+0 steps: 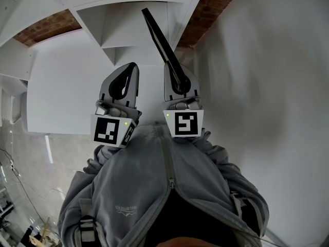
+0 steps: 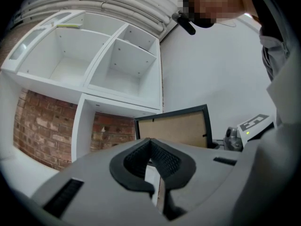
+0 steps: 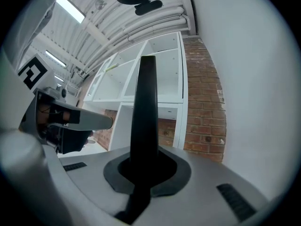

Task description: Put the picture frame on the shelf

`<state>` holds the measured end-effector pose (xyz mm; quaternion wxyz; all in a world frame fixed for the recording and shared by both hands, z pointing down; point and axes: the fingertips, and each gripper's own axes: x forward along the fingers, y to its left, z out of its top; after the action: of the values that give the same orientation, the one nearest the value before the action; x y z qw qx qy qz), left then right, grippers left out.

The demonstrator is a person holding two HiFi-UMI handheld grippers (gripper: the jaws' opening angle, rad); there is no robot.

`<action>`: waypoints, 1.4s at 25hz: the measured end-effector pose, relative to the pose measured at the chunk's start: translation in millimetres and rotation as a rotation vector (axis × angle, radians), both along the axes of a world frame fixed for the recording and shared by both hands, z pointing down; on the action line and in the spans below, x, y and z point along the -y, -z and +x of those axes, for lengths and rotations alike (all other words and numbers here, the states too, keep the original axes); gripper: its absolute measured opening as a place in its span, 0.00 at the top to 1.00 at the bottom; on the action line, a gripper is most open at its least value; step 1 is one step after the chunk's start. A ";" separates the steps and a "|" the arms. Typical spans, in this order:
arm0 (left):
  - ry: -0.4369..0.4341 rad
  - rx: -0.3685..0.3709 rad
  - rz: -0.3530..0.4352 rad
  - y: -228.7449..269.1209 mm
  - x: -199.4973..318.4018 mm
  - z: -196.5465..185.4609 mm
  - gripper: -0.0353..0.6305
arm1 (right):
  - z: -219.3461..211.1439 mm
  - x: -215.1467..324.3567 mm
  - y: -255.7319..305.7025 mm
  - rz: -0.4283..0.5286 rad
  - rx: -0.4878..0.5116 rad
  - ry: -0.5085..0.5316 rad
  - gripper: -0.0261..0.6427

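Observation:
The picture frame (image 1: 163, 42) has a thin black rim and shows edge-on, sticking forward and up from my right gripper (image 1: 180, 85), which is shut on its lower edge. In the right gripper view the picture frame (image 3: 145, 112) rises as a dark bar from between the jaws of the right gripper (image 3: 143, 171). The left gripper view shows the picture frame's (image 2: 175, 128) brown back. My left gripper (image 1: 128, 75) is just left of the right one, shut and holding nothing; in its own view the left gripper (image 2: 151, 144) has its pads closed together. The white cubby shelf (image 1: 121, 22) stands ahead.
The shelf (image 2: 117, 65) has several open white compartments, with nothing in those that show. A red brick wall (image 2: 42, 126) is behind and below it. A plain white wall (image 1: 267, 76) runs along the right. The person's grey zipped jacket (image 1: 164, 189) fills the bottom of the head view.

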<state>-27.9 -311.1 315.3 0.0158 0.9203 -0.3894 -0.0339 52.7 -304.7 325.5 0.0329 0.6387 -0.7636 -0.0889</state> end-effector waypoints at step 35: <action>-0.104 -0.055 -0.074 -27.6 47.6 -3.6 0.94 | -0.9 78.9 -59.6 -0.158 -0.497 -0.155 0.91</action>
<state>-31.6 -358.7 342.8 0.0619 0.9368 -0.3417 -0.0438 51.8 -383.5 385.1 0.2760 0.6494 -0.6853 -0.1802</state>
